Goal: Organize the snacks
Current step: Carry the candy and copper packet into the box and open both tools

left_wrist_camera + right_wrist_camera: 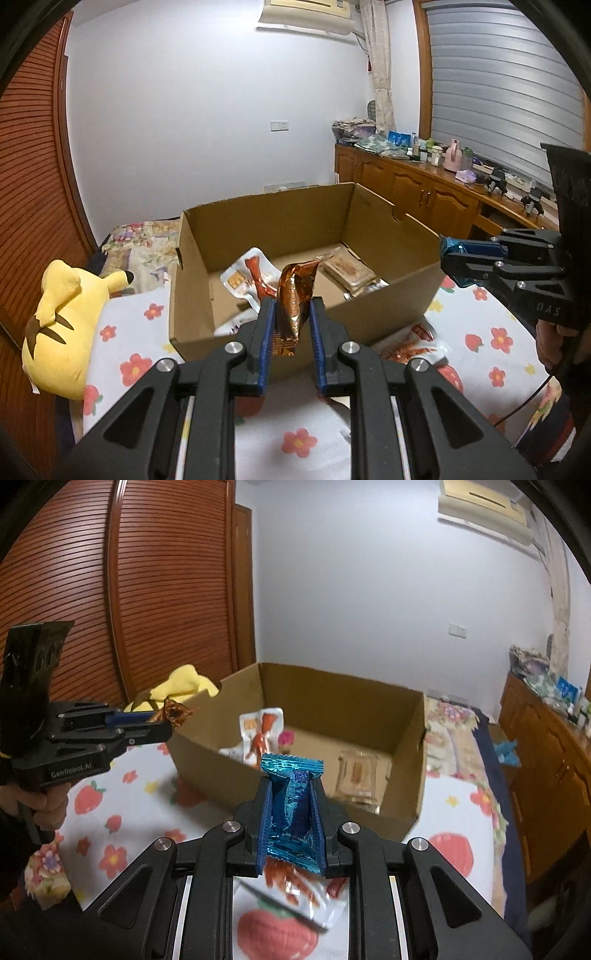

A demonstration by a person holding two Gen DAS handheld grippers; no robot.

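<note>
My left gripper point(291, 321) is pinching a copper-orange foil snack packet point(295, 295) by its lower half, so the packet stands upright between the blue pads with its crimped top free above them. My right gripper point(291, 805) is clamped the same way on a blue foil snack packet point(291, 797), its sealed edge poking up past the fingertips. I judge that holding each by the body rather than the flimsy seal keeps them from twisting loose.

Both packets are off the bed, near the front wall of the open cardboard box point(369, 295), which sits on the flowered bedspread point(129, 332) toward the middle of the bed. Inside it already lie a white pouch with an orange figure point(251, 277) and some clear-wrapped brownish snacks point(347, 271), so the box looks like the collecting place and there is bare floor left in it.

Another orange-printed packet point(413, 343) lies on the bedspread just outside the box's front wall, not yet gathered. A yellow plush toy point(62, 314) rests by the bed's left edge.
</note>
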